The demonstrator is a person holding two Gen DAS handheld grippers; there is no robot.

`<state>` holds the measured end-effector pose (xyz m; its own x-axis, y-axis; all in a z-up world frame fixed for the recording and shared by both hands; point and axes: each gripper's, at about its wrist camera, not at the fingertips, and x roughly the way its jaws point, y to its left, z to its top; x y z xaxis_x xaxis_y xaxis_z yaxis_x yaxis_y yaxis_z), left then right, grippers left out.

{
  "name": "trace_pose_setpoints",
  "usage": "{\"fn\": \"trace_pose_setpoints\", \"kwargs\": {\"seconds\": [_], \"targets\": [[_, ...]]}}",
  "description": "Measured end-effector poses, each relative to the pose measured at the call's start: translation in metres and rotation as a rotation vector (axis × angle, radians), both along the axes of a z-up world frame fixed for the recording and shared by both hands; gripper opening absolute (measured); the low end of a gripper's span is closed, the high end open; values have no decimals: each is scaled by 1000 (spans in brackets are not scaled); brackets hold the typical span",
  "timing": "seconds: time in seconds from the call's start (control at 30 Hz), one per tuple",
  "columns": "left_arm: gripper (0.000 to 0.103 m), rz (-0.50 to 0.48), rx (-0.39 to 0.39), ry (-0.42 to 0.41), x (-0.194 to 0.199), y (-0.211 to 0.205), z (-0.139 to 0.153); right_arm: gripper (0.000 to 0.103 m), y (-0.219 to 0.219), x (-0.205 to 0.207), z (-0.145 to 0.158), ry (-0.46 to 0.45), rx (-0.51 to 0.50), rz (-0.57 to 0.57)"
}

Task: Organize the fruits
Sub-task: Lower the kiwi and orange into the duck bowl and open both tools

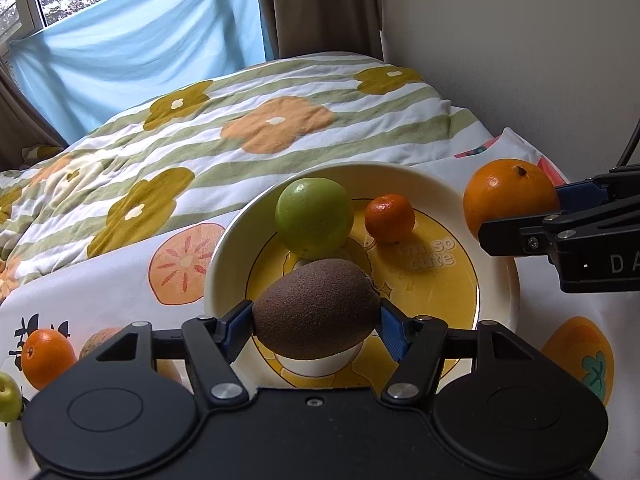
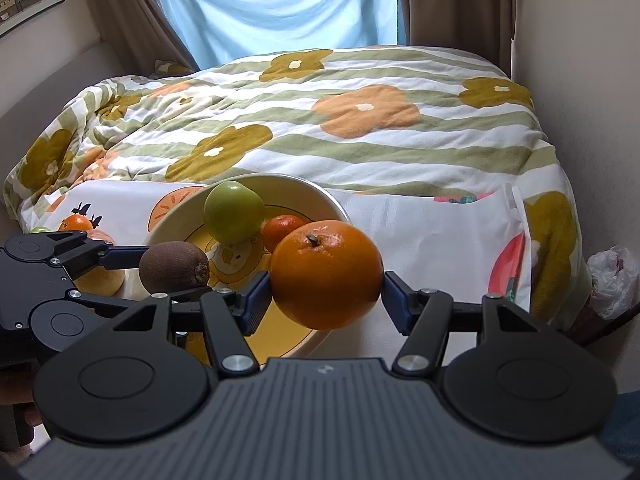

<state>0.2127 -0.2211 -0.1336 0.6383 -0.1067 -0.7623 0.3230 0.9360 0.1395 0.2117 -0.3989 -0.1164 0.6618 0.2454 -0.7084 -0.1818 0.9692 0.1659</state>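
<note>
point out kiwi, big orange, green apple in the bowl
kiwi (image 1: 316,308), left wrist view, middle of its brown skin
big orange (image 2: 326,274), right wrist view, front face below the stem
green apple (image 1: 314,215), left wrist view, centre of its side

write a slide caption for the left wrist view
Left gripper holds a kiwi over the bowl.

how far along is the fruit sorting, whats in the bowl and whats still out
Done: a green apple and a small mandarin already sit in the bowl. In hand: the left gripper holds a kiwi over the bowl, and the right gripper holds a large orange near its rim. Left: an orange, another green fruit and a partly hidden fruit on the cloth.
</note>
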Motion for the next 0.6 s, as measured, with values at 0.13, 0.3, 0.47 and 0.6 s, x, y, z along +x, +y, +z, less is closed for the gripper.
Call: {"fn": "trace_pose_setpoints", "kwargs": {"seconds": [0.13,0.3,0.47,0.6], "targets": [[77,-9,15,-8,-2,-3,1,75,1,0,-1,-2,4,2],[94,-21,15,-47,-9,0,12,75,5,-1,0,-6,1,5],[94,-8,14,-38,-12,8,12,75,8,-1,2,-7,2,9],[94,13,3,-31,-17,16,14,75,13,0,3,-2,6,15]]}}
